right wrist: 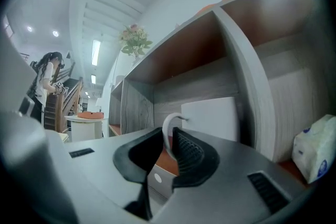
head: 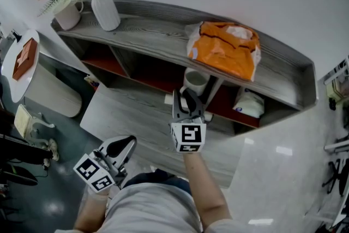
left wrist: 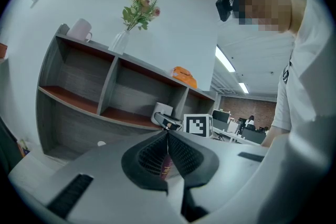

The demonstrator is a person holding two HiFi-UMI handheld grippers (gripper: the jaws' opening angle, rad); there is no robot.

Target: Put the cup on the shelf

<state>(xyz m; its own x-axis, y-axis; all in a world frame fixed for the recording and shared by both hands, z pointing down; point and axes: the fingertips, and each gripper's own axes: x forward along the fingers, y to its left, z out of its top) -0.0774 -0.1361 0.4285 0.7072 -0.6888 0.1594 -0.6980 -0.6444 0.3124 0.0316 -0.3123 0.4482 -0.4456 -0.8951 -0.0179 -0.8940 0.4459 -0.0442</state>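
**Cup at the shelf opening.** Your right gripper (right wrist: 167, 136) has its jaws clenched on the thin looped handle of the cup (right wrist: 210, 118). The handle stands upright between the ribbed black pads. The cup lies straight ahead of the jaws, its long axis vertical and its handle turned back toward you.

The move ahead turns on one relation. In the right gripper view the cup body sits above the red-brown board (right wrist: 165, 157) of a middle compartment. An upright grey divider (right wrist: 247, 86) stands just beside it on the right. From the head view the cup hangs under the front edge of the top board, at the mouth of that compartment. Whether its base touches the board cannot be told.

Your left gripper (left wrist: 168, 136) hangs low by your body, well apart from the shelf (head: 152, 30). Its jaws are pressed together on nothing you can name; a thin dark-red sliver shows in the seam. The right hand is clearly the nearer.

**Materials.** The cup is smooth, white and cylindrical, probably glazed and slippery at the handle. The shelf is matt grey wood-grain with red-brown inner boards. On its top stand a ribbed white vase (head: 105, 11) of flowers, a white mug (head: 68, 16) and a crumpled orange bag (head: 223, 49). A soft white pack (right wrist: 315, 147) lies in the next compartment to the right.
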